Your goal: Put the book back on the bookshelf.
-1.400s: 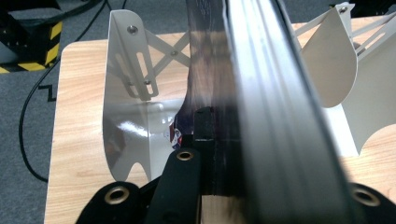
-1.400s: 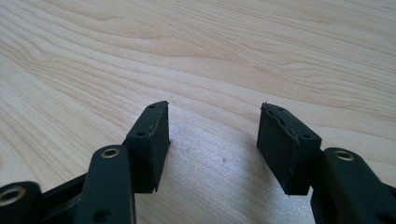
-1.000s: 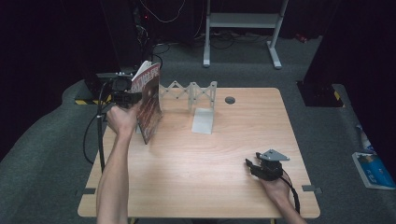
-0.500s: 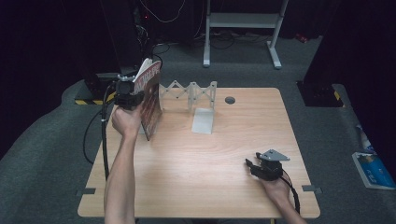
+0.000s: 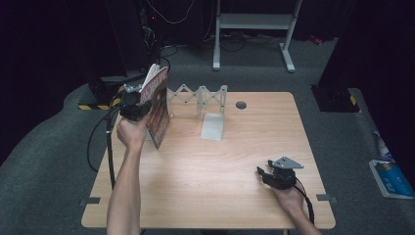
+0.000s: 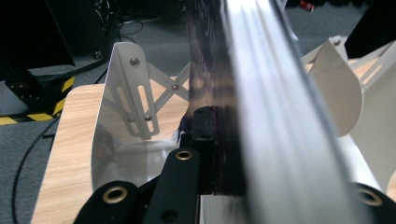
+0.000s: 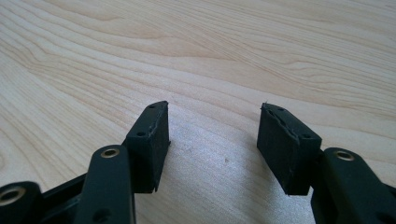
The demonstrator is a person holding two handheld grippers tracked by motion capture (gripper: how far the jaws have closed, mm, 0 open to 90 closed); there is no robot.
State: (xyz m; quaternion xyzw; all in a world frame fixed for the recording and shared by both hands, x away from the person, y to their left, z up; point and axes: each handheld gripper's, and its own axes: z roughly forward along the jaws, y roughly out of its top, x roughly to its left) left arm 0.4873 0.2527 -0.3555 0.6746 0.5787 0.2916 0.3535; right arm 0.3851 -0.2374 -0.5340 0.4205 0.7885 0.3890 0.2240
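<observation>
The left tool (image 5: 139, 103) is clamped on a book (image 5: 157, 105), held upright at the tabletop's (image 5: 205, 166) far-left corner, just beside the white folding rack (image 5: 198, 95). The near half of the pale wood lies bare. The right tool (image 5: 266, 174), jaws apart, rests near the right edge. The cover's writing cannot be read.

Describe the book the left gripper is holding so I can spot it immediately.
On the wooden table, look to the far left edge beside the white accordion rack. The book stands upright, clamped in the left gripper; its dark reddish cover sets it apart from the pale dividers.
</observation>
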